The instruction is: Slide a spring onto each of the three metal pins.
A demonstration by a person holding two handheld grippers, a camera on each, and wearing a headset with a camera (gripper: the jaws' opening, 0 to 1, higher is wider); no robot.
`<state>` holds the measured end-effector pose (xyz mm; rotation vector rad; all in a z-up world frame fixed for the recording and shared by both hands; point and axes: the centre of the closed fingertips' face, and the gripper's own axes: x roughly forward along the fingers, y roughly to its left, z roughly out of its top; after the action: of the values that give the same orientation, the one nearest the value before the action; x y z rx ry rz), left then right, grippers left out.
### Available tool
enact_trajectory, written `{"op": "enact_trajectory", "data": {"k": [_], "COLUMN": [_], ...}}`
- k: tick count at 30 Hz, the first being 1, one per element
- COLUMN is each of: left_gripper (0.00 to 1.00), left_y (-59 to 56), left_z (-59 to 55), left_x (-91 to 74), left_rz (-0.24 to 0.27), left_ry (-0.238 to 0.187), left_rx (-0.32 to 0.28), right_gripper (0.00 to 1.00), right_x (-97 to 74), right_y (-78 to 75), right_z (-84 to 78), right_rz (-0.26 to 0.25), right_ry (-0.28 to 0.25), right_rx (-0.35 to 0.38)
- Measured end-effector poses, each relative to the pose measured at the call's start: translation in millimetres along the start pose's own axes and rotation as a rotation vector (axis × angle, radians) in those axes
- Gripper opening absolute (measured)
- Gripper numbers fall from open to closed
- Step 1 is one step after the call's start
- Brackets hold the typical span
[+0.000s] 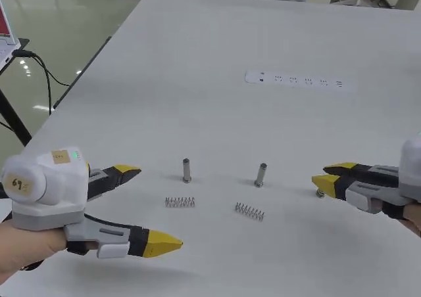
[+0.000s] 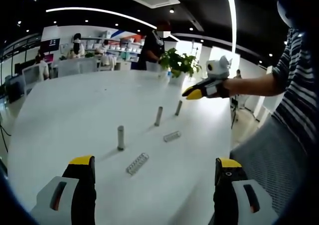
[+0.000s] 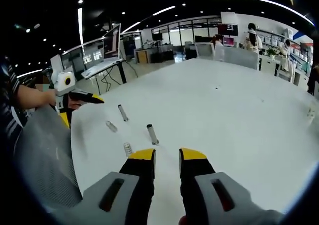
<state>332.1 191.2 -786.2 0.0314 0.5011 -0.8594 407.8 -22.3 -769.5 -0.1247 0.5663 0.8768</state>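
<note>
Head view: a white table (image 1: 217,113) is seen, with a power strip (image 1: 299,81) laid far back. The left pin (image 1: 186,170) and middle pin (image 1: 261,175) are stood upright mid-table, well apart. The right pin (image 1: 320,193) is partly hidden just under the right gripper (image 1: 327,176). The left spring (image 1: 179,202) is laid flat just in front of the left pin, and the right spring (image 1: 249,211) just in front of the middle pin. Neither spring is on a pin. The left gripper (image 1: 150,207) is held at lower left, jaws spread wide, nothing between them. The right gripper's jaws are parted only narrowly, nothing gripped.

Left gripper view: the left gripper (image 2: 154,161) is shown with jaws far apart and empty. The left pin (image 2: 120,137), middle pin (image 2: 159,116) and right pin (image 2: 178,108) are lined up receding, all bare. The left spring (image 2: 137,163) and right spring (image 2: 172,136) are laid loose beside them. The right gripper (image 2: 192,92) is seen near the right pin, above it, on an arm in a striped sleeve (image 2: 294,85). A plant (image 2: 179,63) is seen behind.

Right gripper view: the right gripper (image 3: 167,155) is shown with a slim gap between the jaws, nothing in it. The middle pin (image 3: 152,134) is stood just ahead of the tips. The right spring (image 3: 128,149) is seen just beside one tip. The left pin (image 3: 122,113) and left spring (image 3: 110,127) are seen farther off. The left gripper (image 3: 79,103) is seen at far left, jaws spread.
</note>
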Motion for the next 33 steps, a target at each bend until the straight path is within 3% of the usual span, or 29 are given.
{"op": "enact_trajectory", "data": {"k": [6, 16, 24, 33], "left_gripper": [0.98, 0.98, 0.98, 0.98], "left_y": [-1.2, -1.1, -2.1, -3.6], "left_z": [-0.7, -4.4, -8.8, -7.6], "left_x": [1.6, 0.3, 0.4, 0.8], "left_rz": [-0.004, -0.004, -0.005, -0.009], "left_ry": [0.004, 0.014, 0.026, 0.023], "left_rx": [0.004, 0.005, 0.003, 0.005], "right_gripper": [0.18, 0.17, 0.17, 0.16], "right_x": [8.4, 19.8, 28.3, 41.7], "right_y": [19.6, 33.2, 48.9, 66.0], "right_z": [-3.4, 0.8, -4.6, -21.1], "right_rz": [0.061, 0.105, 0.153, 0.203], "right_ry": [0.058, 0.101, 0.178, 0.299], "right_rx": [-0.064, -0.127, -0.242, -0.375]}}
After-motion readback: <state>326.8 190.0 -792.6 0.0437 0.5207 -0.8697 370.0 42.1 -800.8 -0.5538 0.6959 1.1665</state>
